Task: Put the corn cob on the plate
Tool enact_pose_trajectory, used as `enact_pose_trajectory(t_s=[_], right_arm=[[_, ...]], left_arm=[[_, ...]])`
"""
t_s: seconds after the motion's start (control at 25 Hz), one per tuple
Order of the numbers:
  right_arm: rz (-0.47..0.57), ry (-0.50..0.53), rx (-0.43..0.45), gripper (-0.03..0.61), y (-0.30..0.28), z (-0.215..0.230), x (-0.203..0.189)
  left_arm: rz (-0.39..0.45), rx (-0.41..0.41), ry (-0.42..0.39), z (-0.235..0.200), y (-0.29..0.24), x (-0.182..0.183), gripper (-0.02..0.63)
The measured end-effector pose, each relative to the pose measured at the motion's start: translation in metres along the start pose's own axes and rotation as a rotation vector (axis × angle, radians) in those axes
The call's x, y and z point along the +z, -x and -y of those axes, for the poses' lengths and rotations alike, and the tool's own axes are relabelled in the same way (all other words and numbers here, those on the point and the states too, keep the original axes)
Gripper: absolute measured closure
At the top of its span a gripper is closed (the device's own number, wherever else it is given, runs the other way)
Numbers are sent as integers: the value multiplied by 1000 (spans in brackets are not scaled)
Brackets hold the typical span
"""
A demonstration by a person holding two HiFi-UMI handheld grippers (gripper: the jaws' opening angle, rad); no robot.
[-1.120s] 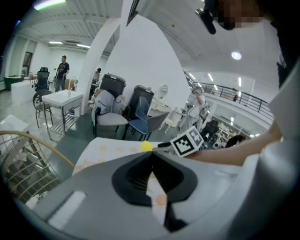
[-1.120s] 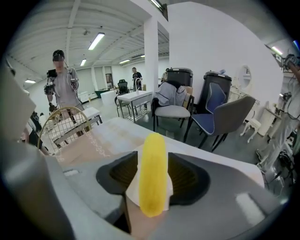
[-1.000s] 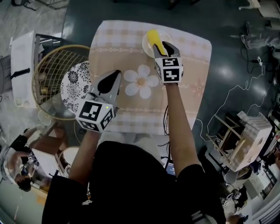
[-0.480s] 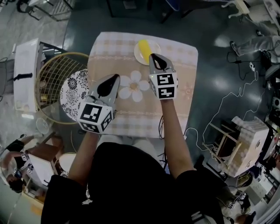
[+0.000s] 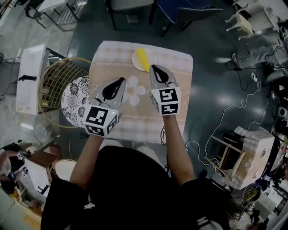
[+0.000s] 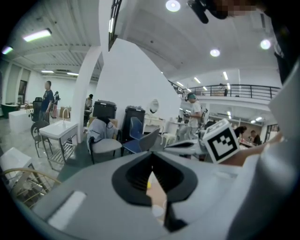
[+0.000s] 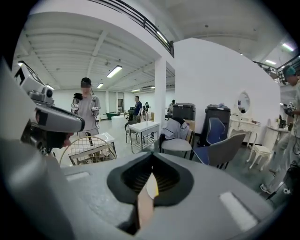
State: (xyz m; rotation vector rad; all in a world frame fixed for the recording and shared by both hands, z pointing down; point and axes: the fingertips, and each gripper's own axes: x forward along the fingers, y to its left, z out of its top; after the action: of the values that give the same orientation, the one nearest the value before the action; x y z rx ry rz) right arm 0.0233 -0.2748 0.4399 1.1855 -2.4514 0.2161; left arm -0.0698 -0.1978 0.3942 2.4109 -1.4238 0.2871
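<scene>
Lying on the plate (image 5: 135, 61), the corn cob (image 5: 142, 58) is at the far side of the desk (image 5: 135, 121). I think the job is done, because the corn is already where it should be.

The corn is long and yellow. Its long way runs from far to near, and the near end leans a bit to the right. That near end points at the right gripper (image 5: 153, 68). From above, the tips of that gripper look just beside the near edge of the plate. I cannot tell how high they are. The left gripper (image 5: 121, 80) is farther from the corn, back and off to the left. So the right hand is the nearer one.

The right fingers have just been closing. Now they are pressed together with nothing between them. The left fingers are pressed together too, and they hold nothing. If the hands go anywhere next, I think they only need to pull back and not bump the plate.

The desk has a checked cloth in pale colours with a big white flower (image 5: 133, 90) on it. Left of the desk is a round wire basket (image 5: 51, 76). The floor (image 5: 211, 76) is dark and shiny. A grey chair (image 5: 130, 9) and a blue chair (image 5: 189, 11) stand past the desk. The room is big, with white walls and people standing far off.
</scene>
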Motion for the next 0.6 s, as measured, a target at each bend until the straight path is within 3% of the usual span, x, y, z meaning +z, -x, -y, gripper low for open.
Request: enact_pose_trajectory(t_s=[0.6], right_arm=[[249,31,68,577,125,-25,64]], left_arm=[[110,67,-73,79,48,33,609]])
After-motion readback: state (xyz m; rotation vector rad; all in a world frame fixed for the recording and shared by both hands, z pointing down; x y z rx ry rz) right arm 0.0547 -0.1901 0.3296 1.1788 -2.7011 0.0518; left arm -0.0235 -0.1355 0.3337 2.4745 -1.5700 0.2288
